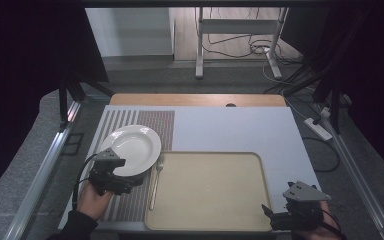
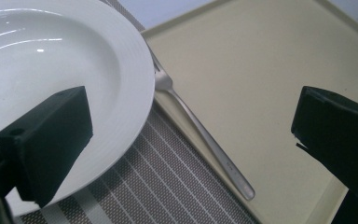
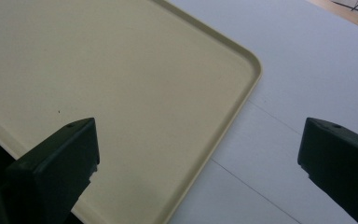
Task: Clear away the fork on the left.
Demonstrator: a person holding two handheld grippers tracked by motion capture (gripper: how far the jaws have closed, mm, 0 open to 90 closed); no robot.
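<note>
Plate (image 1: 132, 146) at ten o'clock on striped mat (image 1: 145, 131); fork (image 1: 156, 181) against tray (image 1: 210, 190) edge, likely next; left gripper (image 1: 130, 177) and right gripper (image 1: 270, 214) gaping wide, empty.

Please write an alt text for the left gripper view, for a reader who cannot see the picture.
A white plate lies on a striped grey placemat, with the open left gripper over its near rim, one black jaw above the plate and the other above a beige tray. A metal fork lies along the tray's edge, beside the plate.
</note>
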